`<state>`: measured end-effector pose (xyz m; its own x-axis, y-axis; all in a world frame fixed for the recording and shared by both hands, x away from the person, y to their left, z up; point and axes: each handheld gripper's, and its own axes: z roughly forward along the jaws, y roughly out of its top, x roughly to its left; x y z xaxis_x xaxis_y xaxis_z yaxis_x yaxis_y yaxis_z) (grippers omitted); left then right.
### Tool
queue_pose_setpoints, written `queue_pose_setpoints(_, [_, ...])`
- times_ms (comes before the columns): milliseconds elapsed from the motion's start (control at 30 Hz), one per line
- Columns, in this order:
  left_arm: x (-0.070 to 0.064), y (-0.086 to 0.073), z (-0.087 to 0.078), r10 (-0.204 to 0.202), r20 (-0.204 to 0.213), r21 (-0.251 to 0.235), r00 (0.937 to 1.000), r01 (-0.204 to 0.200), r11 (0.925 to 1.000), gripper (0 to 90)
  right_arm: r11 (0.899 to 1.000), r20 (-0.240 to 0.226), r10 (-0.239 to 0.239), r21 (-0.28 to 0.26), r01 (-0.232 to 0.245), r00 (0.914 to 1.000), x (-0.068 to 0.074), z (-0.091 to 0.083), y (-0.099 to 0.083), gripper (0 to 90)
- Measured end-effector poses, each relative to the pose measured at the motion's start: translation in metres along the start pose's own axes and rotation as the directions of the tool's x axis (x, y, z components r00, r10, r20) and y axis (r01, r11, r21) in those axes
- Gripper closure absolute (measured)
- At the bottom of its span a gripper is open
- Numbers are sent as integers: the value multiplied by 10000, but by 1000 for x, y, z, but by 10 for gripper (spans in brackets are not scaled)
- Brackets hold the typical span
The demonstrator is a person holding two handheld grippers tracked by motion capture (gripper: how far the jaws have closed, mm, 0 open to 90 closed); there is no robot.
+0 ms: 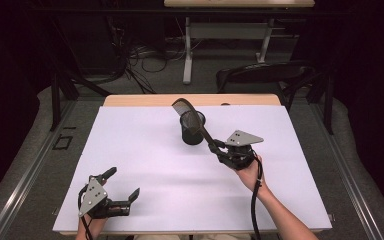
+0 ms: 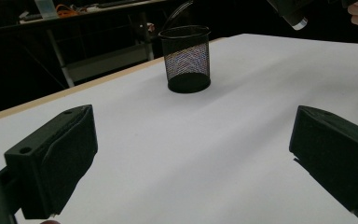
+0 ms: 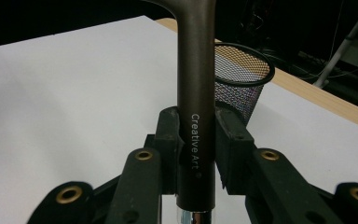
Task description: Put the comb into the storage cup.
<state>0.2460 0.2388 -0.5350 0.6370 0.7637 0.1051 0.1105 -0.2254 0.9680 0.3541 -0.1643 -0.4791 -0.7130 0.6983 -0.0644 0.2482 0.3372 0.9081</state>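
Clamping a long dark-brown utensil handle (image 3: 195,116) between its jaws, the right tool (image 1: 219,148) holds it tilted above the white tabletop (image 1: 145,150), its flat head (image 1: 182,106) raised over the round black wire-mesh cup (image 1: 192,129). That cup stands upright near the far edge. At the near left, the left tool (image 1: 125,187) rests with jaws wide apart, holding nothing.

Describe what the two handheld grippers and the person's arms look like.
Both the left gripper and right gripper are black, each topped by a grey three-cornered plate with small holes. Brass-coloured rivets mark the right one's linkage. A black cable trails along the bare, sleeveless forearm.
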Motion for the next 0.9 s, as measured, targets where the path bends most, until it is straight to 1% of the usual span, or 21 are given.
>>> queue_pose_setpoints(700, [0,0,-1,-68,-75,-12,9999,68,10000,10,9993,374,51,-381,-36,9993,-5,-7,7,730])
queue_pose_setpoints(900, [0,0,-1,-51,-76,-13,10000,51,10000,10,9983,452,111,-584,-85,9989,-7,-7,13,730])
